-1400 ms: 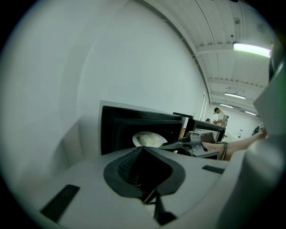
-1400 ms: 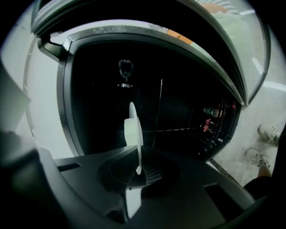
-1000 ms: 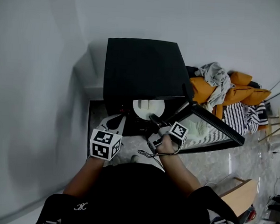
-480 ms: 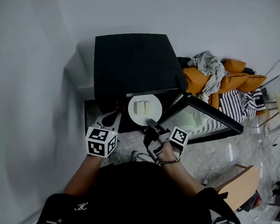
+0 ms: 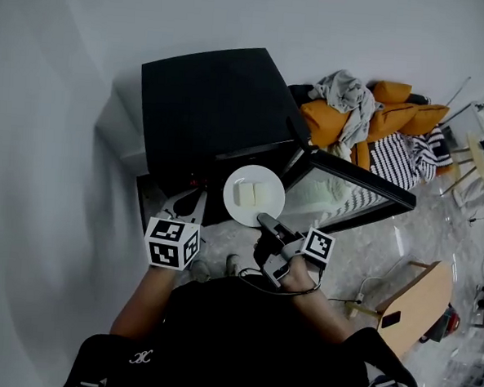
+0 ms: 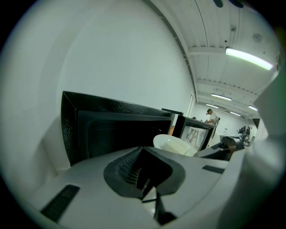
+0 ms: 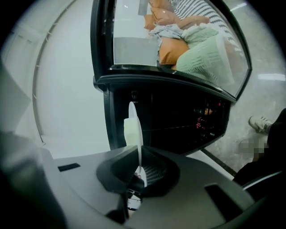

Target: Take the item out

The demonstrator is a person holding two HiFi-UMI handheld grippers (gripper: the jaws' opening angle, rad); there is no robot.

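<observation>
In the head view, the plate (image 5: 254, 196) sits just outside the microwave (image 5: 206, 105), its near rim in the right hand-held gripper (image 5: 266, 224). The left gripper view shows the left hand-held gripper (image 6: 149, 192) pressed together and empty. The right gripper view shows the rim pinched edge-on. Removal looks done, with only setting down left.

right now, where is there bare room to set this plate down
The flat black top of the microwave is bare, the roomiest spot. Bare floor also lies between the open door and the wooden cabinet. Crowded: cushions and clothes behind the door, and the microwave's front, where the right gripper holds the plate.
</observation>
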